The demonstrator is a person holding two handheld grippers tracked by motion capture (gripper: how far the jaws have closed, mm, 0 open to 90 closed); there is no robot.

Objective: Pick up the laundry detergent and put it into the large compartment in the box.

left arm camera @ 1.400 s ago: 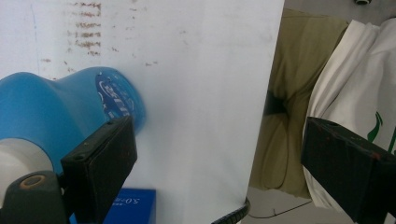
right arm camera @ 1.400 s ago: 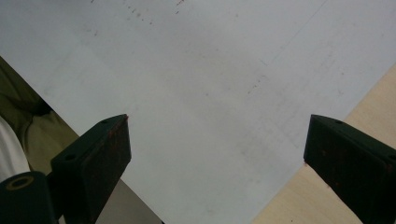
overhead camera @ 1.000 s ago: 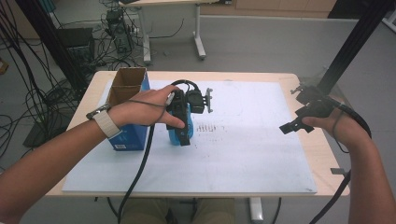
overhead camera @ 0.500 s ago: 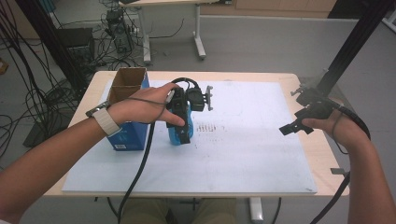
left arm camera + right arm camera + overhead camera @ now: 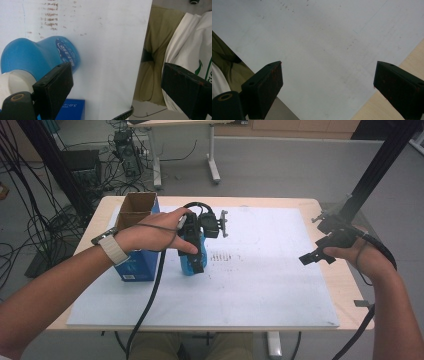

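A blue bottle (image 5: 188,265) with a white cap (image 5: 13,81) stands upright on the white board (image 5: 260,280), left of centre. My left gripper (image 5: 196,264) is held over it, pointing down and towards the person. In the left gripper view the left gripper (image 5: 116,67) has its jaws wide open. The blue bottle (image 5: 37,58) lies to the outside of the left jaw, not between the two. My right gripper (image 5: 312,256) hovers above the board's right edge. Its jaws (image 5: 329,62) are wide open with nothing between them.
A blue box (image 5: 134,267) with an open cardboard top stands just left of the bottle, under the left wrist. Wooden table (image 5: 345,285) shows beyond the board's right edge. Cables trail from both grippers off the front edge. The person's lap (image 5: 155,37) sits below the board's front edge.
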